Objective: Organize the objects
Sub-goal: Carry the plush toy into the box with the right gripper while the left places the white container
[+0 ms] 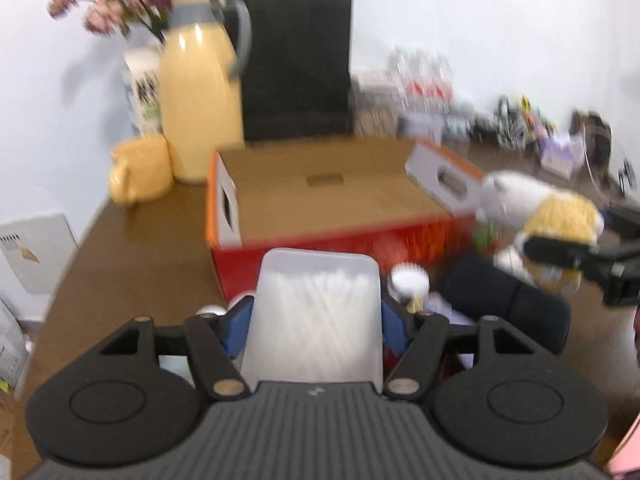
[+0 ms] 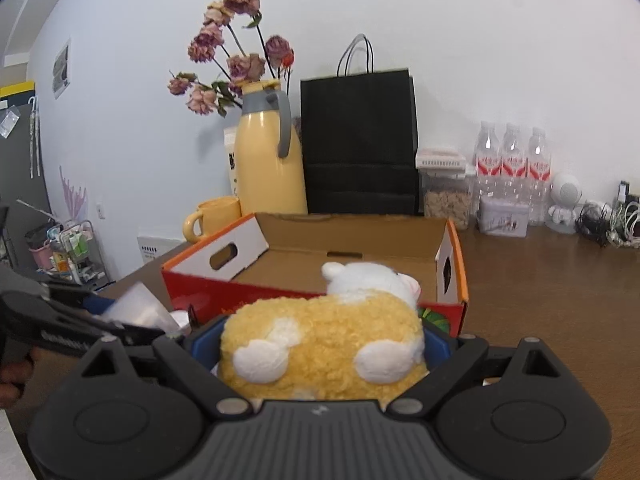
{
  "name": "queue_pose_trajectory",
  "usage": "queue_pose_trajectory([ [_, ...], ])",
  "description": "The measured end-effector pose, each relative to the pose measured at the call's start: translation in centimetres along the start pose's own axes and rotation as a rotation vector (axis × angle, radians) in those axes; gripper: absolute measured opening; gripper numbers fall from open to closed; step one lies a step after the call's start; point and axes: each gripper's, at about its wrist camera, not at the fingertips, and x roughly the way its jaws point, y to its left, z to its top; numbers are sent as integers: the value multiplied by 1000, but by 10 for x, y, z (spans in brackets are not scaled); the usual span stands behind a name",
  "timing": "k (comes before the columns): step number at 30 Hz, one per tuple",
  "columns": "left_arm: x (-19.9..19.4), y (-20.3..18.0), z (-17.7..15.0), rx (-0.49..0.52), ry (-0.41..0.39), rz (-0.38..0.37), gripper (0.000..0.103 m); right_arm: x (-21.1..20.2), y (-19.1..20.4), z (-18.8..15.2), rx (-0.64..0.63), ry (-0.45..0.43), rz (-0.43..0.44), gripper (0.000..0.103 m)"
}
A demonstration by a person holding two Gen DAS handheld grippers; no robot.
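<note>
both views are taken from the wrists, angled slightly down, close behind the cardboard box (image 1: pixel 320 196) (image 2: pixel 352 248); the box and yellow thermos (image 1: pixel 198 92) (image 2: pixel 270 160) behind it are shared

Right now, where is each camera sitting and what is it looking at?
Left wrist: rides on the left gripper, looking along its fingers over a clear box of cotton swabs clamped there, toward the open cardboard box; the right gripper shows at its right edge.
Right wrist: rides on the right gripper, looking over the plush toy it grips, into the same box; the left gripper shows at its left edge.
Shared: the box, yellow jug, black bag, plush toy.
</note>
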Motion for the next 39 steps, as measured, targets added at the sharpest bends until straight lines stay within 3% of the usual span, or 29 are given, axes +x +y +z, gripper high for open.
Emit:
queue_pose_trajectory([
  [6, -15, 2, 40, -62, -151, 16, 66, 4, 1, 25, -30, -75, -28, 94],
  [12, 8, -5, 72, -122, -208, 31, 66, 32, 6, 56, -76, -141, -81, 94],
  [17, 52, -8, 85, -156, -177, 81, 66, 79, 4, 71, -64, -126, -132, 94],
  [24, 110, -3, 84, -202, -103, 132, 66, 146, -5, 64, -50, -7, -194, 94],
  [33, 154, -1, 69, -170, 3, 141, 66, 169, -18, 48, -17, 95, -189, 94],
  [37, 156, -4, 64, -161, 8, 129, 68, 171, -20, 45, -17, 113, -191, 97],
  [39, 151, -6, 63, -149, -18, 139, 79, 171, -20, 44, -13, 112, -186, 97],
])
